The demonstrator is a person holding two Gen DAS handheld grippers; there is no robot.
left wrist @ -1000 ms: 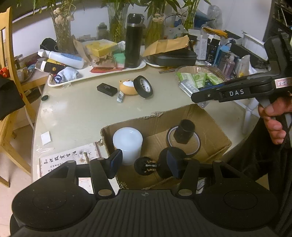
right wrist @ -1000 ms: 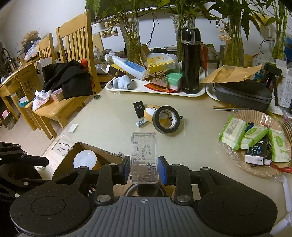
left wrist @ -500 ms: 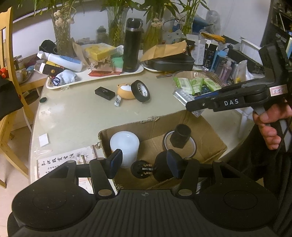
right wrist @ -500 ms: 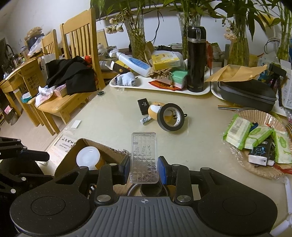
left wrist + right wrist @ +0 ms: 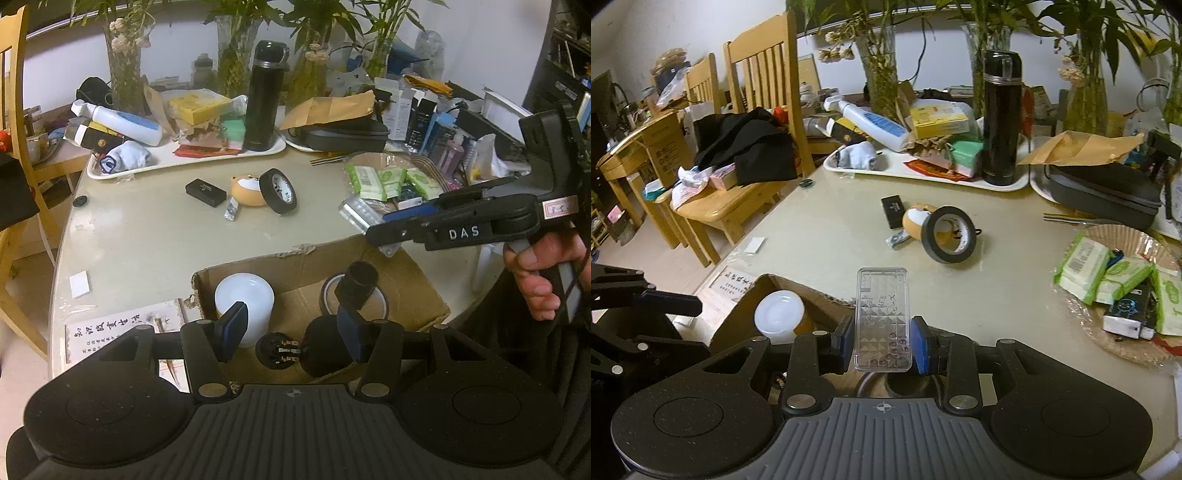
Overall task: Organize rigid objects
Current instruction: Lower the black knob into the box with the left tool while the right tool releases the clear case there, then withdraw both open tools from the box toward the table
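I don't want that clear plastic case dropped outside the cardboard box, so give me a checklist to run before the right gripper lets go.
1. Grip: right gripper has its fingers shut on the clear case. Ok.
2. Position: seen from the left wrist, the clear case sits past the cardboard box far rim, over the table. Not ok.
3. Landing room: bare cardboard shows between the white cup and the tape roll. Ok.
4. Left gripper: open, empty, over the box's near side. May obstruct; cannot tell.
5. Height above box floor: cannot tell.
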